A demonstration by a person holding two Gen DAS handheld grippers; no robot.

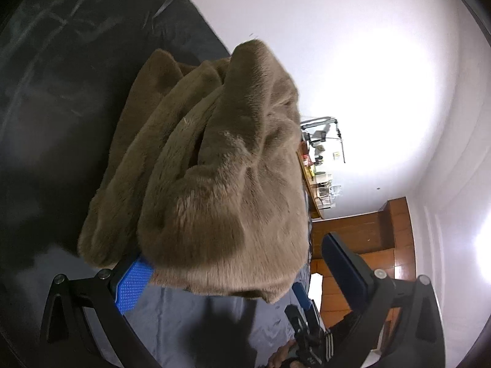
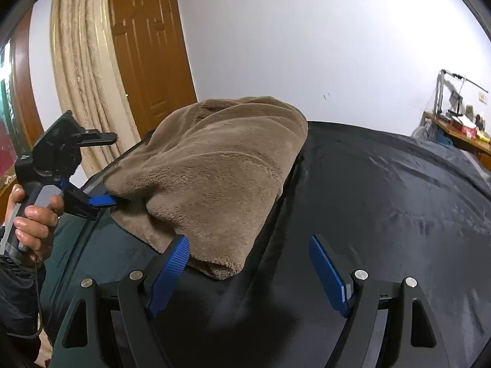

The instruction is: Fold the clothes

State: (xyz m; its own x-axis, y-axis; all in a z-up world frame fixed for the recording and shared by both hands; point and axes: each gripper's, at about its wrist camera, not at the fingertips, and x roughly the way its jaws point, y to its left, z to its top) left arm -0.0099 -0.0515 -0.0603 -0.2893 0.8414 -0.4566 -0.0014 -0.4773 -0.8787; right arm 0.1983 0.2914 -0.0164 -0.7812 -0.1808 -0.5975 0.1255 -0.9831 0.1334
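A brown fleece garment (image 2: 211, 165) lies bunched and partly folded on the black cloth surface (image 2: 383, 190). It also fills the middle of the left wrist view (image 1: 214, 168). My left gripper (image 1: 242, 273) is open, its jaws wide apart around the garment's near edge; its blue finger (image 1: 135, 285) lies under the fleece. It also shows in the right wrist view (image 2: 101, 168) at the garment's left side, held by a hand. My right gripper (image 2: 248, 273) is open, its left finger (image 2: 168, 276) touching the garment's near corner, its right finger (image 2: 330, 276) over bare cloth.
A wooden door (image 2: 150, 58) and a cream curtain (image 2: 83, 70) stand behind the surface at the left. A cluttered desk (image 2: 460, 128) stands at the far right. A white wall (image 2: 307, 36) is behind. A wooden floor (image 1: 368, 239) shows beside the surface.
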